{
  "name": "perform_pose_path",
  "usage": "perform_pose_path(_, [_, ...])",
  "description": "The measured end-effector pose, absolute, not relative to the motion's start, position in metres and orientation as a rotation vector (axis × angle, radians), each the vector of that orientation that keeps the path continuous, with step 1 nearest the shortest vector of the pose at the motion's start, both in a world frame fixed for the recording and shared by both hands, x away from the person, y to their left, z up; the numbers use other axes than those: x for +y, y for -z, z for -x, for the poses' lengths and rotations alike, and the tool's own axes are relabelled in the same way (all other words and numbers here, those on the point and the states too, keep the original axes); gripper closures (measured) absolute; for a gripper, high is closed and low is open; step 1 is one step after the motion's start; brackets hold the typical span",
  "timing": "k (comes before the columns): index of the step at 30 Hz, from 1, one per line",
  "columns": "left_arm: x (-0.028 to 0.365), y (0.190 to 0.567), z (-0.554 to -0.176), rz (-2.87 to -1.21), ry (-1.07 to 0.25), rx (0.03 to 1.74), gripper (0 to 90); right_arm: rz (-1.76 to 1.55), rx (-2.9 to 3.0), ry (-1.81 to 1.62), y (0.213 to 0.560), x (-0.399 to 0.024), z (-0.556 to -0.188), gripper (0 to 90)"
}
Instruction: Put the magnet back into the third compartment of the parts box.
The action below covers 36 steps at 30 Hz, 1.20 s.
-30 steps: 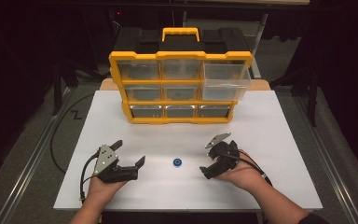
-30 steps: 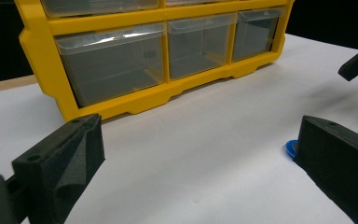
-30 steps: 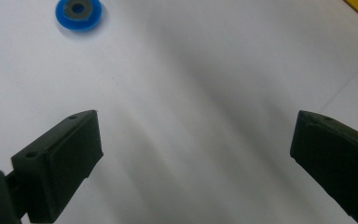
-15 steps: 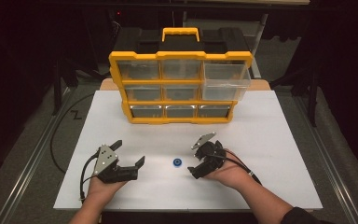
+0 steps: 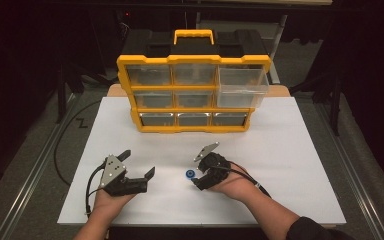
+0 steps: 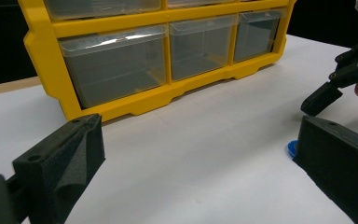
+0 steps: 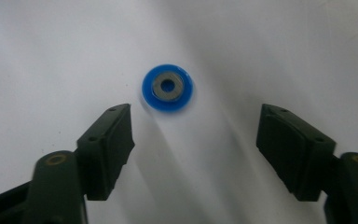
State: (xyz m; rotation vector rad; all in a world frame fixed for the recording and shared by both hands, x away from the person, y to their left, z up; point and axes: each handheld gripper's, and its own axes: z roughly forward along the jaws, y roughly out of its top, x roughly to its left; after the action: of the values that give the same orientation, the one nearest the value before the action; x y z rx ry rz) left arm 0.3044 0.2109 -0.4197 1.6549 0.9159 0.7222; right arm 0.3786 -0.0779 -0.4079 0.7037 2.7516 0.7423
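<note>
Pickup approach: right gripper (image 7: 193, 140), jaws apart and just closing, nothing between them, nears the blue disc (image 7: 168, 87) (mid-frame). Next: straddle it. Left gripper (image 5: 130, 167) rests open.

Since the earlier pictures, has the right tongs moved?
Yes. The right tongs moved left across the white table, up to the small blue ring, closing.

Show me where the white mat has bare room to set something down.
Free: the mat right of the organizer, the left strip beside it, and the right front corner. Crowded: the front middle, where the left tool, blue disc and right tool sit.
</note>
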Motion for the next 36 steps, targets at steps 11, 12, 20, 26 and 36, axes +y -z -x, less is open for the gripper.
perform_pose_path(11, [0.212,0.419,-0.304,-1.650,-0.723,0.916,2.3,-0.641,2.803,-0.743,0.413,-0.058,-0.380,46.7])
perform_pose_path(12, [0.212,0.419,-0.304,-1.651,-0.724,0.916,2.3,-0.631,2.805,-0.745,0.413,-0.058,-0.380,47.4])
perform_pose_path(20, [0.213,0.419,-0.304,-1.648,-0.725,0.919,2.4,-0.633,2.816,-0.742,0.414,-0.054,-0.384,54.1])
perform_pose_path(26, [0.214,0.419,-0.304,-1.646,-0.724,0.921,2.4,-0.641,2.822,-0.748,0.415,-0.055,-0.386,57.3])
perform_pose_path(36, [0.214,0.419,-0.304,-1.648,-0.723,0.923,2.5,-0.663,2.815,-0.764,0.415,-0.056,-0.388,64.1])
